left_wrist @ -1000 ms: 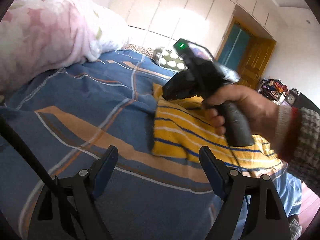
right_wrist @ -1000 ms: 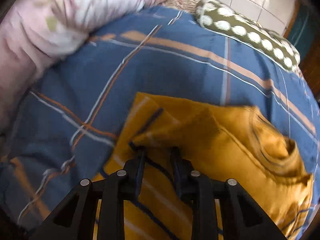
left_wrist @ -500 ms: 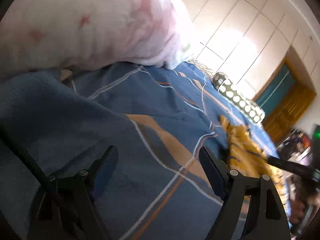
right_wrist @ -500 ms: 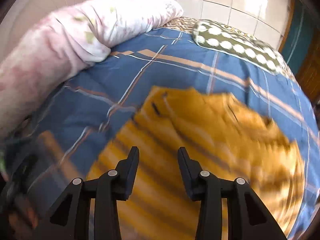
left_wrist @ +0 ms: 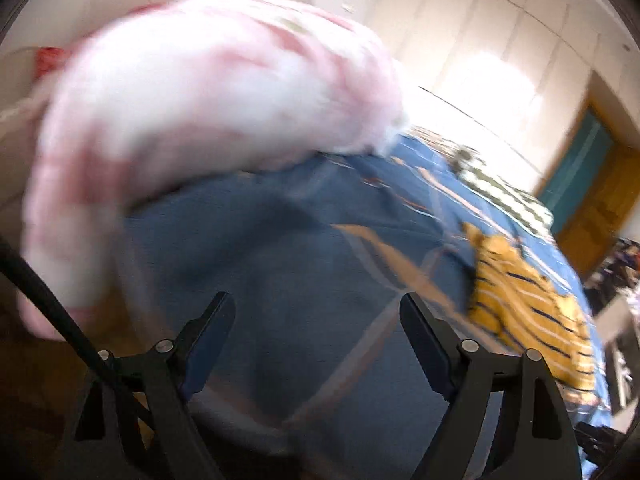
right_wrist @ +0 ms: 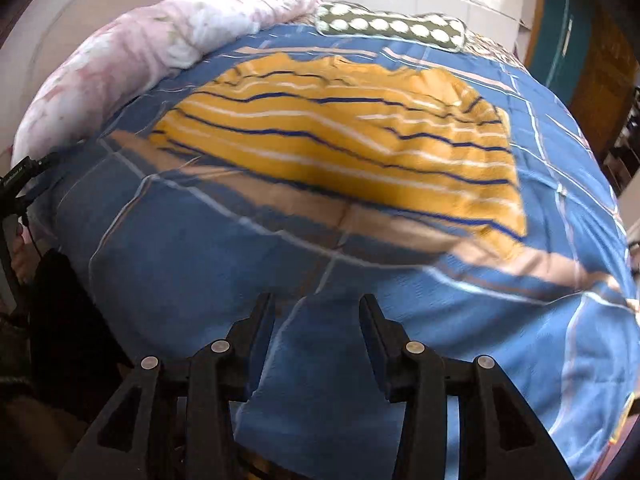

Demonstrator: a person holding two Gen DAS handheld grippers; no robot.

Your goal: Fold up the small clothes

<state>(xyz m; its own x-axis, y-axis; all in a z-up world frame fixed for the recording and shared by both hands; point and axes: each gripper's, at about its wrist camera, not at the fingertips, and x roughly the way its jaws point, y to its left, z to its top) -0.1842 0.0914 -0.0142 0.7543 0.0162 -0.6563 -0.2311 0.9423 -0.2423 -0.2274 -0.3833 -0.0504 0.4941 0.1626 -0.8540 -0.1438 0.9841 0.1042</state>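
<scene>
The bed (right_wrist: 192, 280) fills most of both my views, covered by a blue plaid bedspread (right_wrist: 460, 320) with tan and white bands. Along its far left edge lies a rolled pink-and-white quilt (right_wrist: 132, 64), badly blurred in my left view. At the head of the bed a green pillow with white dots (right_wrist: 392, 26) sits against the pale cupboard wall (left_wrist: 460, 32); a wooden door with a teal panel (left_wrist: 580, 172) stands to the right.

The yellow garment with navy and white stripes (right_wrist: 352, 136) lies spread and rumpled on the bedspread, well beyond both of my tools, touched by neither.

My right hand-held gripper (right_wrist: 316, 320) hangs over bare bedspread near the bed's front edge, jaws partly apart with nothing between them. My left hand-held gripper (left_wrist: 316, 320) points at the blue cover below the quilt, jaws wide and opening further, empty; the garment sits off to its right.
</scene>
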